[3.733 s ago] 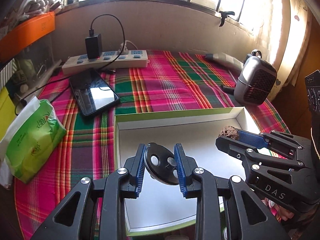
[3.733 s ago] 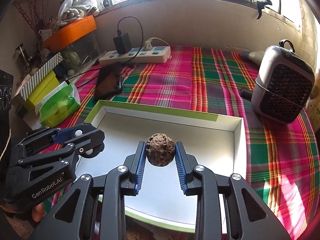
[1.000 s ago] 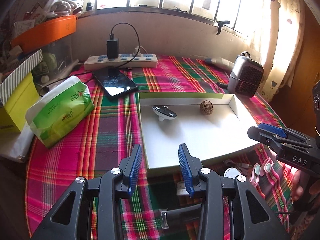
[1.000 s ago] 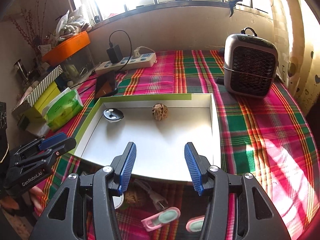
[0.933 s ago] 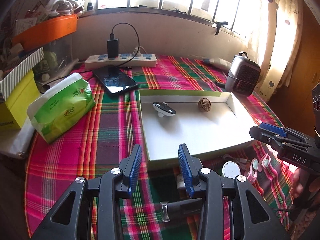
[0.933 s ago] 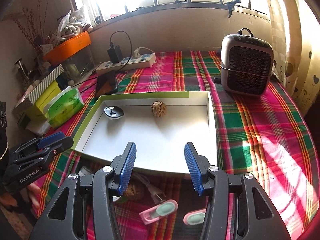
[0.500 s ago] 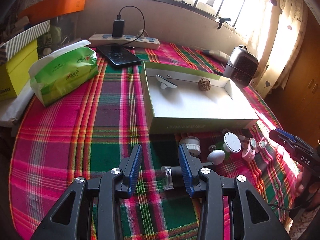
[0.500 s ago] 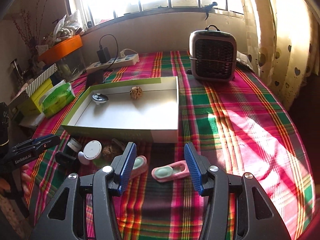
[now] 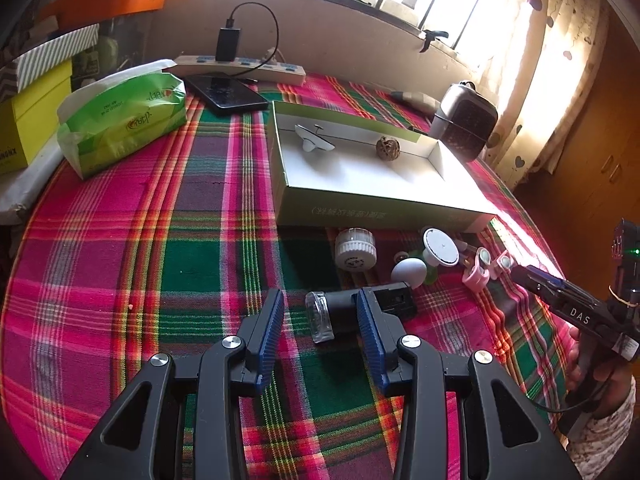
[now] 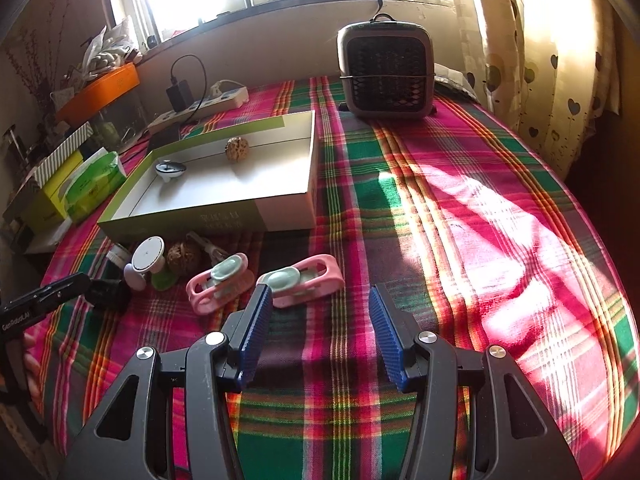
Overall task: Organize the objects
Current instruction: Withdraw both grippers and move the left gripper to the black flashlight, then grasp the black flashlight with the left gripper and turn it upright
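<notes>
Both my claws spread empty: left gripper [image 9: 320,320] lines up on the black cylinder [image 9: 340,314], right gripper [image 10: 320,320] nears a pink clip [image 10: 302,276]; next, pinch, then box [image 9: 384,204].

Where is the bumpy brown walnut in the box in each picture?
Left wrist view: the walnut sits near the far right corner of the white box, upper middle of the picture.
Right wrist view: the walnut sits by the box's far wall, upper left of the picture.
Shared landmark: the small grey heater beyond the box.
</notes>
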The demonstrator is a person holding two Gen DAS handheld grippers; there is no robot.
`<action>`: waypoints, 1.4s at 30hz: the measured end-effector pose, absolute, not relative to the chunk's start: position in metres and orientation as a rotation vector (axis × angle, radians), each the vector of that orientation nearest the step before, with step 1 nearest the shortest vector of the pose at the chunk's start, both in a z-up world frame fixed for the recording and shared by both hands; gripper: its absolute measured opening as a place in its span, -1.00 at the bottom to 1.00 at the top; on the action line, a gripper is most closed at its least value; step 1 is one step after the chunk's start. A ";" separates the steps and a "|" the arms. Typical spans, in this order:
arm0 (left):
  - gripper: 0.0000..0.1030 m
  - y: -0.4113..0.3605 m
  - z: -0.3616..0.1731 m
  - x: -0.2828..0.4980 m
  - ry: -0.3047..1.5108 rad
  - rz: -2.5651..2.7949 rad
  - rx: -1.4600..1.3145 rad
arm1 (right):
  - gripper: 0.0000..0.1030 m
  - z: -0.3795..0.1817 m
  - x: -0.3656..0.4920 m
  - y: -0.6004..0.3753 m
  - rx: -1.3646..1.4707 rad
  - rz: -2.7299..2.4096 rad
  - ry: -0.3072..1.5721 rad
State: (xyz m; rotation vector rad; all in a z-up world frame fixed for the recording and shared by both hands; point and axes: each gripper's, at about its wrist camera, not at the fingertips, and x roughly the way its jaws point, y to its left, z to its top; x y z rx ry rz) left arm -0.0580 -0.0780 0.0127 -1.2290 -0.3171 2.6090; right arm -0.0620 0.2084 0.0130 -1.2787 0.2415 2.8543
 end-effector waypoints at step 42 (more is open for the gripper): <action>-0.27 -0.075 0.010 -0.069 -0.322 2.600 -1.186 | 0.00 0.008 -0.106 0.231 -1.324 2.811 0.251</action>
